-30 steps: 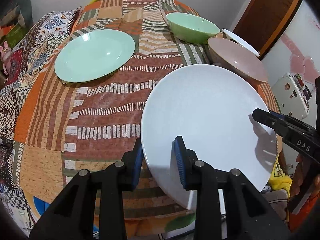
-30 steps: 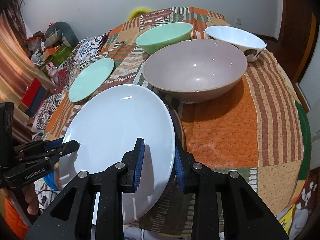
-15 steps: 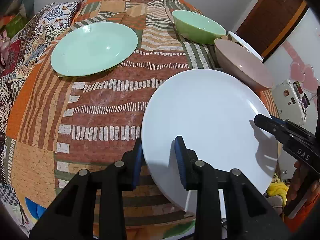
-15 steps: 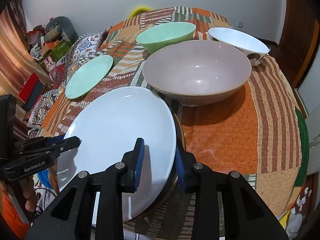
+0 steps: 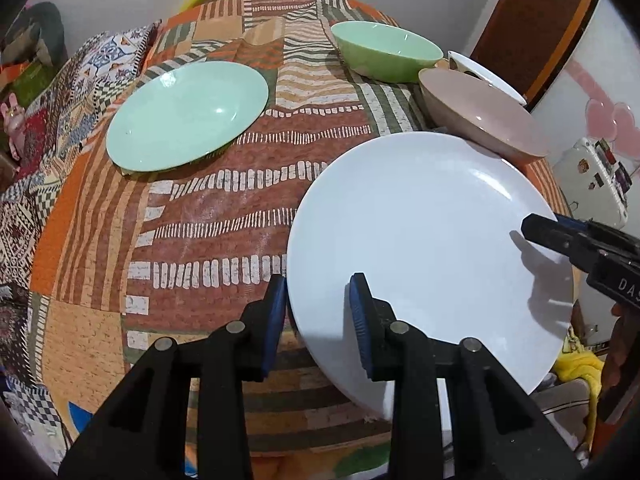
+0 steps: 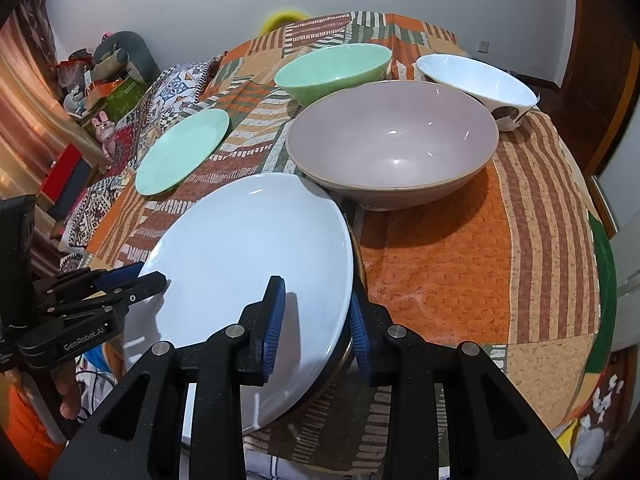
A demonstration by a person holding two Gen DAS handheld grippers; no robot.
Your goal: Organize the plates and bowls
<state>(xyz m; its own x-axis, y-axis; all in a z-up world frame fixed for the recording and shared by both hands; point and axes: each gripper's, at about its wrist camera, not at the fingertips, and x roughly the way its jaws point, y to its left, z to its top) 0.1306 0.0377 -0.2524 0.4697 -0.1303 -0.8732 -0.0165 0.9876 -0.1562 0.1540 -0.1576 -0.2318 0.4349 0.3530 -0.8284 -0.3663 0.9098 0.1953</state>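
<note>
Left gripper [image 5: 318, 308] grips the near rim of the white plate [image 5: 424, 232], which now sits lower and farther from the green plate [image 5: 186, 114] than a second ago, while the right gripper [image 6: 316, 316] pinches its opposite rim beside the pink bowl [image 6: 394, 144], likely mid-carry.

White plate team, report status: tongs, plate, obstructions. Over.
Both tongs, left and right, clamp white plate at opposite rims. Plate lifted, tilted. Pink bowl close behind it.
</note>
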